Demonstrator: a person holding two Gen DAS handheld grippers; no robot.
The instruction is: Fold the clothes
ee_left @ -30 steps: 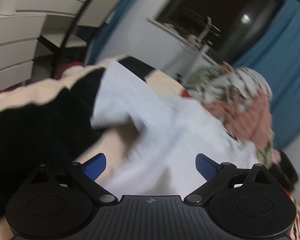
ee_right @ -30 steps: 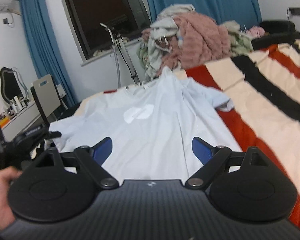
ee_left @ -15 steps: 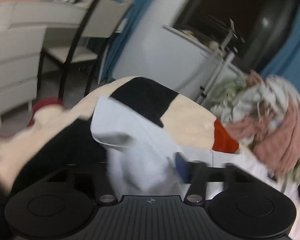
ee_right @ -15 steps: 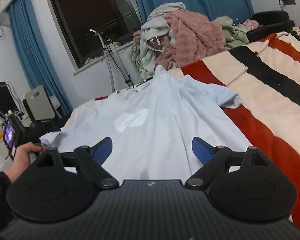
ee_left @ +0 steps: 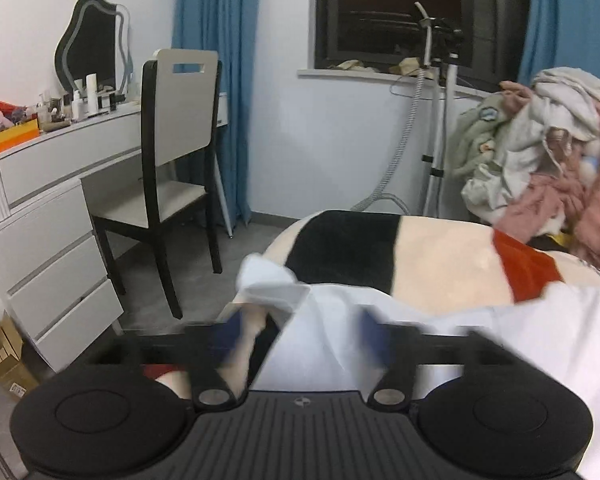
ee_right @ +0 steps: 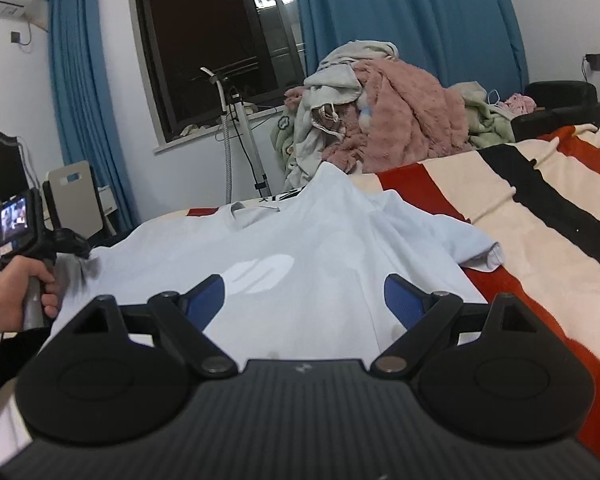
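right gripper (ee_right: 302, 298): black ribbed body, blue-padded jaws (silver pivot screws) | left hand (ee_right: 30, 288): dark sleeve

Left gripper (ee_left: 302, 330) jaws just opening wide and blurring, left hand (ee_right: 30, 286) clutching its handle, right gripper (ee_right: 304, 298) hovering with jaws spread apart

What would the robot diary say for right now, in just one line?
left gripper: jaws just opening, sleeve between | right gripper: open, empty | T-shirt: flat on striped blanket, unfolded
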